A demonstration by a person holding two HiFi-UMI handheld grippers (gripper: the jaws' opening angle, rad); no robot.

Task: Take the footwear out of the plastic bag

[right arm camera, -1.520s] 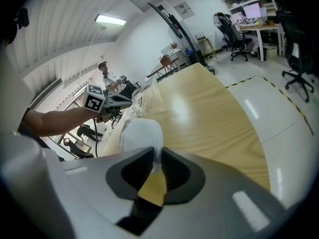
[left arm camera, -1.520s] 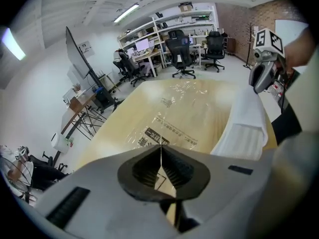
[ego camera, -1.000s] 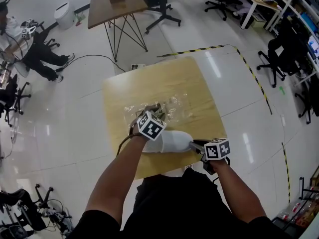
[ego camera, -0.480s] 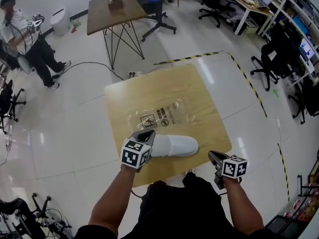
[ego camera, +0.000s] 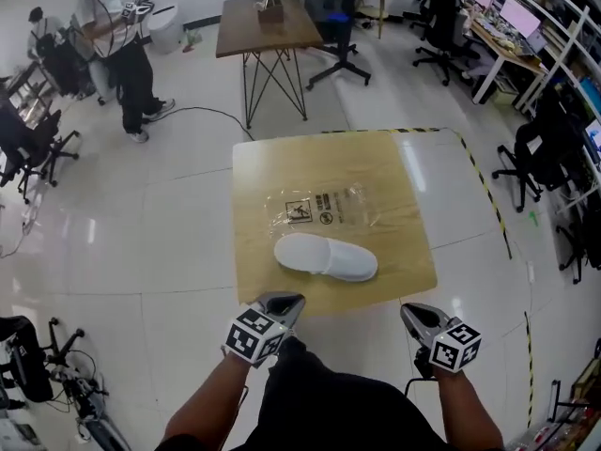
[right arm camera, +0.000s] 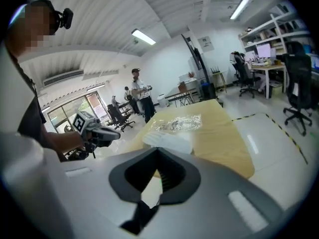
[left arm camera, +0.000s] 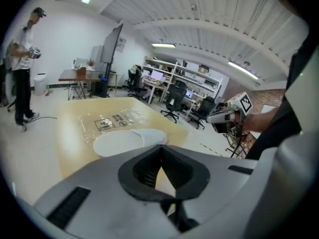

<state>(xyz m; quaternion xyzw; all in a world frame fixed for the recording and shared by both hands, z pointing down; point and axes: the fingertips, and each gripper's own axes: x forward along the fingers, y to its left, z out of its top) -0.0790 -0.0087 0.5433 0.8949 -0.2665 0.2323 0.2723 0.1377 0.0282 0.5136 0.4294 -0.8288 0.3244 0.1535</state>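
Observation:
A white slipper [ego camera: 326, 257] lies flat on the wooden table [ego camera: 272, 172], just in front of the empty clear plastic bag [ego camera: 324, 207]. Both grippers hover off the table's near edge, apart from slipper and bag. My left gripper [ego camera: 282, 303] is shut; its jaws have just been closing with nothing between them. My right gripper [ego camera: 416, 316] is shut and empty too. The left gripper view shows the slipper [left arm camera: 127, 141], the bag [left arm camera: 112, 122] and the right gripper [left arm camera: 224, 116]. The right gripper view shows the slipper [right arm camera: 167, 139], the bag [right arm camera: 179, 122] and the left gripper [right arm camera: 107, 132].
A person [ego camera: 122, 36] stands at the far left of the room. A second table [ego camera: 272, 22] stands beyond mine. Office chairs [ego camera: 540, 148] and desks line the right side. Yellow-black floor tape [ego camera: 488, 186] runs past the table's right edge.
Both grippers have drawn back off the table toward me and risen. The slipper, which both grippers were at a second ago, now lies alone, clear of the bag.

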